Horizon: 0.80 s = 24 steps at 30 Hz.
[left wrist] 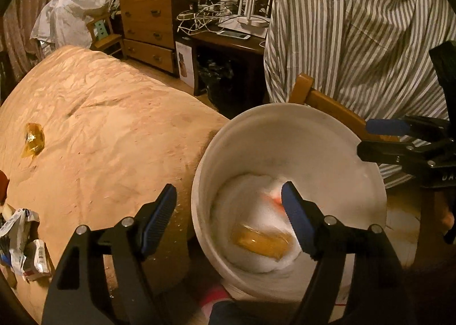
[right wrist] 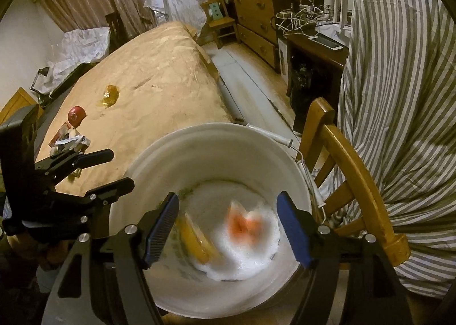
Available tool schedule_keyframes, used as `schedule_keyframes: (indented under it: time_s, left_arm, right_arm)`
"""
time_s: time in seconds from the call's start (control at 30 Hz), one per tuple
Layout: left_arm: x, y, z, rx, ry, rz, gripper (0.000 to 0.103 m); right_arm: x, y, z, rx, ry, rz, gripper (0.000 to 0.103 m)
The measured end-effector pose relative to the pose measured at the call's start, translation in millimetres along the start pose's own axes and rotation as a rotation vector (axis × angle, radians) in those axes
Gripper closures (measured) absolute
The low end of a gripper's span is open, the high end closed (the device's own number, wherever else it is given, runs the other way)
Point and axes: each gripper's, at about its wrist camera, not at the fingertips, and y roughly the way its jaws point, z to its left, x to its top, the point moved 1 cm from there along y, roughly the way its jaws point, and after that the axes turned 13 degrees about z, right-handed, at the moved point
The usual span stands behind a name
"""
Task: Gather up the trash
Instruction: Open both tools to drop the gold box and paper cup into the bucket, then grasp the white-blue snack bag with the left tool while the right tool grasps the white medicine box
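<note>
A white bucket [left wrist: 302, 125] stands beside the table; it also shows in the right wrist view [right wrist: 216, 137]. Inside lie a yellow wrapper [left wrist: 260, 241] [right wrist: 196, 242], a blurred orange-red piece [right wrist: 243, 224] and white foam [right wrist: 256, 256]. My left gripper [left wrist: 229, 218] is open and empty over the bucket's near rim. My right gripper [right wrist: 228, 224] is open and empty above the bucket's inside. A yellow wrapper [left wrist: 32, 139] [right wrist: 109, 95] lies on the tan tablecloth [left wrist: 108, 131]. Crumpled printed wrappers [left wrist: 21, 245] [right wrist: 69, 141] lie at the table's end.
A wooden chair [right wrist: 350, 159] with a striped shirt [right wrist: 404, 97] over it stands right of the bucket. A red-headed figure [right wrist: 76, 115] sits on the table. A chest of drawers [left wrist: 146, 18] and a cable-covered desk [left wrist: 228, 31] stand behind.
</note>
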Motion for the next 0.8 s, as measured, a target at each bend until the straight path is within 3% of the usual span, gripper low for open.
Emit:
schedule_keyframes:
  time_s: [0.23, 0.47, 0.63, 0.8]
  left_arm:
    - [-13.0, -11.4, 15.1, 0.005, -0.029, -0.022, 0.03]
    - [-55.3, -29.6, 82.7, 0.049, -0.15, -0.043, 0.03]
    - [-97.3, -50.4, 146.6, 0.099, -0.281, -0.058, 0.03]
    - [-128.8, -74.6, 201.8, 0.14, -0.39, -0.092, 0.03]
  right_arm:
    - [-3.3, -20.4, 29.2, 0.013, -0.054, -0.071, 0.031]
    - [-10.5, -37.4, 128.3, 0.09, -0.248, -0.184, 0.031]
    - [-15.9, -7.1, 211.7, 0.186, -0.373, -0.15, 0.031]
    - [-18.9, 29.4, 268.4, 0.279, -0.393, -0.081, 0.031]
